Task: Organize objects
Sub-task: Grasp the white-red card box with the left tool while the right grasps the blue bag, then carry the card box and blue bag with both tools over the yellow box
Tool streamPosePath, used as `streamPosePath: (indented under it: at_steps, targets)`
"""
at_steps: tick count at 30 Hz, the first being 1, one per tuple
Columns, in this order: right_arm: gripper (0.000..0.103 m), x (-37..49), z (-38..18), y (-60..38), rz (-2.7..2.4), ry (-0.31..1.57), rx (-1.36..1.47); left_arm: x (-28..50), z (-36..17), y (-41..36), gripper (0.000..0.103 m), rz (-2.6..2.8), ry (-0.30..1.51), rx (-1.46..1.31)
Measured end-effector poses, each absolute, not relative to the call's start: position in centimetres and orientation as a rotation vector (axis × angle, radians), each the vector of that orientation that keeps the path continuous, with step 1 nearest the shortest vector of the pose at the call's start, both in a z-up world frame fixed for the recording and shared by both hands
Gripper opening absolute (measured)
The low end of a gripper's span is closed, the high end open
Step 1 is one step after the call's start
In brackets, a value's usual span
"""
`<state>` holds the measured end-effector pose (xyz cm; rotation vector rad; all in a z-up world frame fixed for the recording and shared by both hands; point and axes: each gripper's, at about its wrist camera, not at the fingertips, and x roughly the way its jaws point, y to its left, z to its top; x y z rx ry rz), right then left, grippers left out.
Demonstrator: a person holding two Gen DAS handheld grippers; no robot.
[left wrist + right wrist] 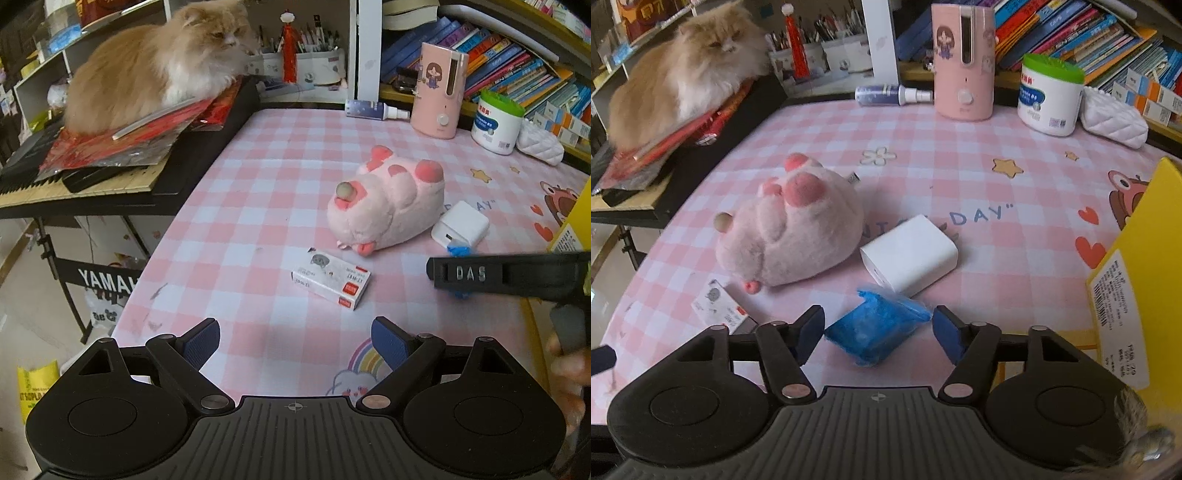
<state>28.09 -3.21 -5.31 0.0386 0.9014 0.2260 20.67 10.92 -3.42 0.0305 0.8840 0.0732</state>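
On the pink checked bench (1015,147) one of each loose thing is counted: one pink plush toy (790,232), one white charger block (910,254), one blue wrapped packet (879,334) and one small white staple box (330,282). Along the back edge one pink humidifier (964,62), one white jar with a green lid (1051,99), one spray bottle (892,94) lying on its side and one white quilted pouch (1113,120) are seen. One orange cat (155,70) is settled on red papers on a keyboard at the left.

The blue packet is shown lying on the bench between the pads of the right tongs (878,332); the pads are seen just beside its two ends, and whether they press on it cannot be told. The left tongs (295,341) are held wide apart above bare cloth, with nothing between them, the staple box lying just beyond.

Only in the left wrist view is the staple box shown whole, and one finger of the right tongs is seen across the packet there. Only in the right wrist view is the packet seen whole, along with one yellow box (1137,295) at the right edge, of which a mere sliver appears in the other.
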Motion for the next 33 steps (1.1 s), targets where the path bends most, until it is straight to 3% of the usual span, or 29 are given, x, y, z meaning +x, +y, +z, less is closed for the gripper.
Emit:
streamPosePath:
  at_steps: [9, 10, 17, 19, 21, 33]
  targets:
    - [0.04, 27.5, -4.8, -3.8, 0.284, 0.894, 0.011, 23.4, -4.6, 9.9, 0.09, 0.028, 0.874, 0.042]
    - [0.024, 27.5, -4.7, -4.0, 0.283, 0.897, 0.016, 23.8, -4.8, 9.8, 0.089, 0.027, 0.876, 0.048]
    - [0.025, 27.3, -3.7, -5.1, 0.272, 0.877, 0.025, 26.2, -6.1, 9.6, 0.083, 0.012, 0.89, 0.064]
    - [0.025, 27.3, -3.7, -5.2, 0.269, 0.882, 0.024, 26.6, -6.4, 9.7, 0.067, -0.011, 0.894, 0.052]
    - [0.025, 27.2, -3.6, -5.3, 0.265, 0.882, 0.023, 26.7, -6.2, 9.7, 0.059, -0.033, 0.892, 0.042]
    - [0.024, 25.2, -2.2, -5.6, 0.279, 0.844, 0.029, 22.3, -3.2, 10.2, 0.058, -0.062, 0.841, -0.033]
